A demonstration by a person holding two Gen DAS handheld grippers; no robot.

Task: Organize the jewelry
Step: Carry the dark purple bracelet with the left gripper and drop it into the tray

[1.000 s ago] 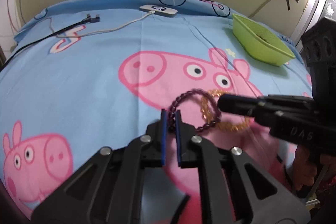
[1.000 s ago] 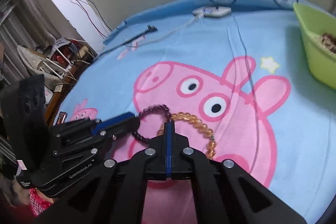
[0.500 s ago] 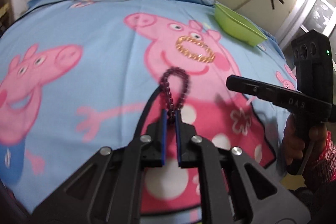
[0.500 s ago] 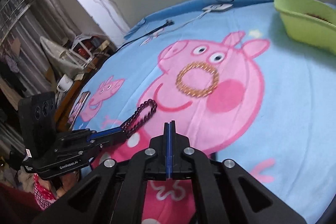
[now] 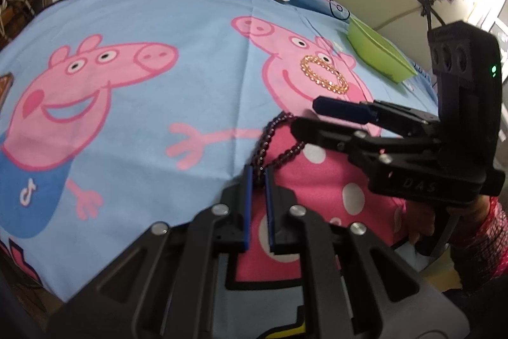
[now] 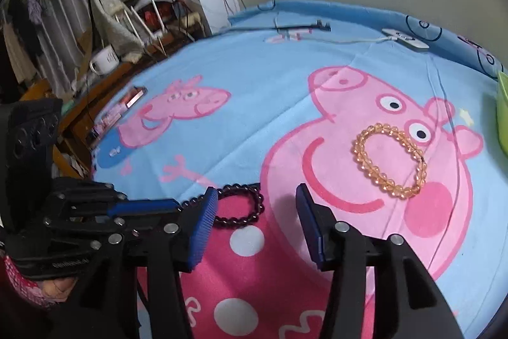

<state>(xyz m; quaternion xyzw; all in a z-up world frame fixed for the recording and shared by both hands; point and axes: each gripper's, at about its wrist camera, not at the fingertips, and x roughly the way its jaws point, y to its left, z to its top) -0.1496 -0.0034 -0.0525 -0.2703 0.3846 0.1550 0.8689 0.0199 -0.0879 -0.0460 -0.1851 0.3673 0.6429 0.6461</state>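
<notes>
A dark purple bead bracelet (image 5: 270,135) hangs as a loop from my left gripper (image 5: 257,177), which is shut on its near end. My right gripper (image 6: 256,193) comes in from the right in the left wrist view (image 5: 303,115). Its jaws are opening, with the free end of the dark bracelet (image 6: 261,204) between them and no pad touching it. In the right wrist view the left gripper (image 6: 177,206) reaches in from the left. An amber bead bracelet (image 6: 390,161) (image 5: 324,75) lies flat on the pig's cheek. A green basket (image 5: 377,56) stands beyond it.
The blue cartoon-pig bedsheet (image 5: 158,123) covers the bed. A white charger with its cord (image 6: 403,40) and a black cable (image 6: 301,27) lie at the far edge. A wooden desk with a white mug (image 6: 103,62) stands off the left side. A red-sleeved hand (image 5: 422,221) holds the right gripper.
The left gripper carried the dark bracelet off the amber one toward the bed's near side. The right gripper let the amber bracelet go, swung over to the dark bracelet, and its jaws came apart.
</notes>
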